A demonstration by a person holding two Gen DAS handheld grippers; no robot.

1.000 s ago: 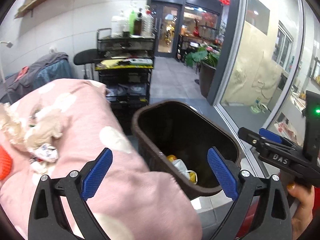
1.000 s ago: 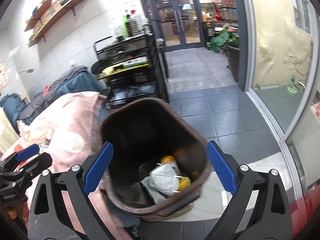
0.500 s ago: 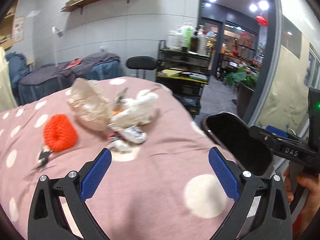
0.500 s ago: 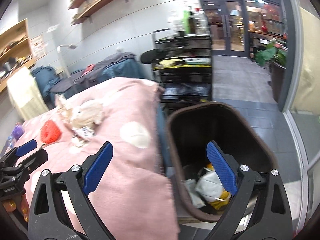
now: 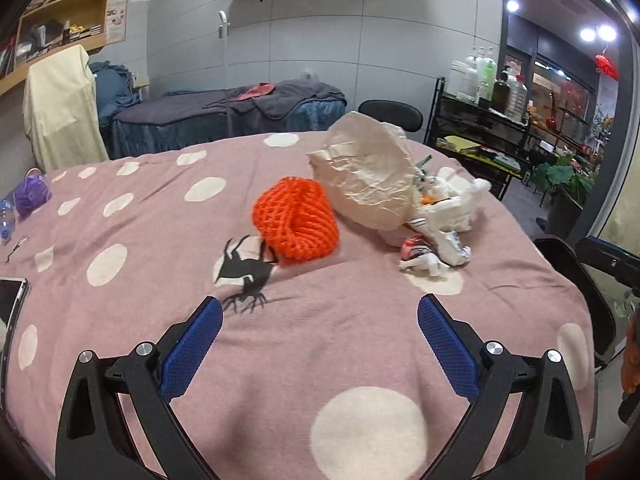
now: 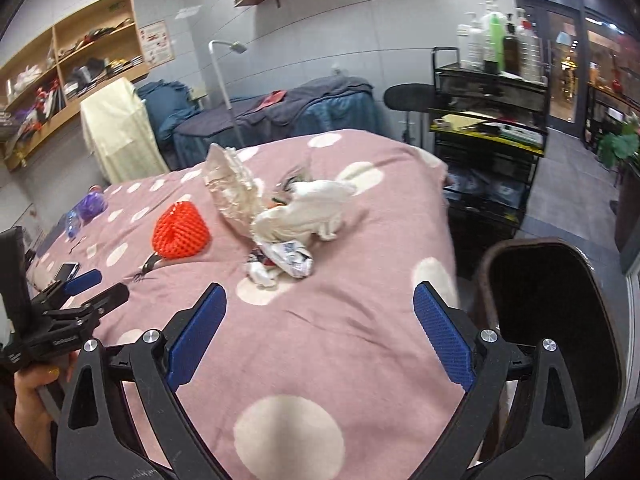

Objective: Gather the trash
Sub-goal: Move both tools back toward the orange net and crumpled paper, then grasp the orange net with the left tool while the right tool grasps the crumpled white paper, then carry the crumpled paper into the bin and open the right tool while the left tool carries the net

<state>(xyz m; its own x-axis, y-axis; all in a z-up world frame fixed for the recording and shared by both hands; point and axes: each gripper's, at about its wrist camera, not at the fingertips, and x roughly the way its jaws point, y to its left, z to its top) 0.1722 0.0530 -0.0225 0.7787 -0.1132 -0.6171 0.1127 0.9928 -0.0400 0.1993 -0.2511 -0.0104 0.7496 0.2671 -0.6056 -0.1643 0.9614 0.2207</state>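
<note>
Trash (image 5: 424, 216) lies in a loose heap on the far right part of the pink spotted bed (image 5: 320, 344): a crumpled paper bag (image 5: 364, 176), white tissues (image 5: 452, 204) and small wrappers (image 5: 424, 254), with an orange net (image 5: 296, 222) touching the bag's left side. Your left gripper (image 5: 320, 340) hovers over the bed short of the heap, jaws spread wide and empty, lined up roughly on the net and wrappers. Your right gripper (image 6: 320, 320) is also wide and empty, poised above the blanket near the bed's right edge. The bin (image 6: 548, 320) stands just beside that edge, mouth open toward you, probably so each piece needs only a short carry. The wrappers sit nearest both grippers, so they look like the natural first pick. Light tissue may cling or tear, so pinch it through the bulk. A phone (image 6: 66, 270) at the left is no trash; leave it alone.
</note>
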